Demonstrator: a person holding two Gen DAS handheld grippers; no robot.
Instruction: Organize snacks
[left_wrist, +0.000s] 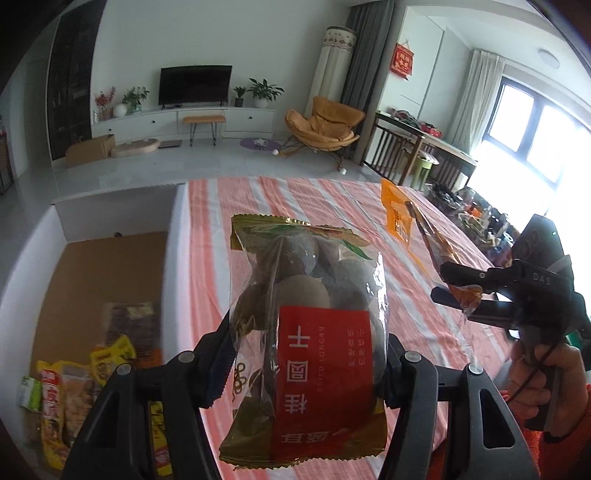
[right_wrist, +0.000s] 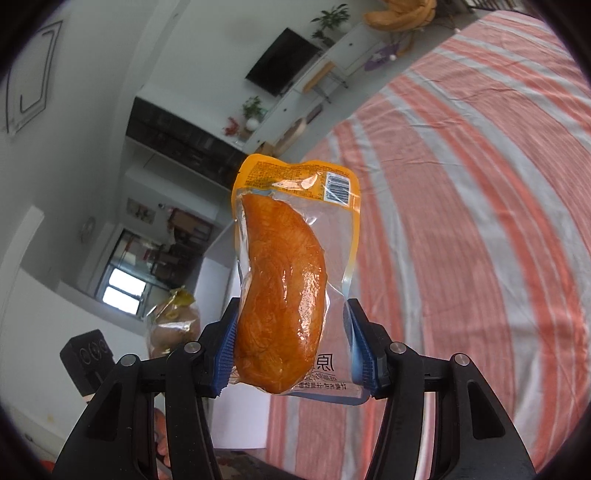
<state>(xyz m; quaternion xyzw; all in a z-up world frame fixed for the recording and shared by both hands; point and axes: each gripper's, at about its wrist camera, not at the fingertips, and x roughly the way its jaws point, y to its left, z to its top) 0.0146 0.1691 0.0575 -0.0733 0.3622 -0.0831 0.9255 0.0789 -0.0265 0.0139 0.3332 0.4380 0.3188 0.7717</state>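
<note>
My left gripper (left_wrist: 306, 373) is shut on a clear bag of dried longans (left_wrist: 306, 295) with a red label and gold edges, held up above the striped table. The same longan bag (right_wrist: 171, 321) shows at lower left in the right wrist view. My right gripper (right_wrist: 293, 354), with blue pads, is shut on a clear and orange vacuum pack of cooked chicken (right_wrist: 284, 280), lifted off the cloth. In the left wrist view that right gripper (left_wrist: 458, 291) appears at the right, a hand below it, the orange pack (left_wrist: 402, 218) sticking up from it.
A white box (left_wrist: 173, 236) with a brown floor stands left of the table and holds several snack packs (left_wrist: 74, 384) in its near corner. The table carries an orange and white striped cloth (left_wrist: 280, 199). Clutter (left_wrist: 465, 214) lines the table's far right edge.
</note>
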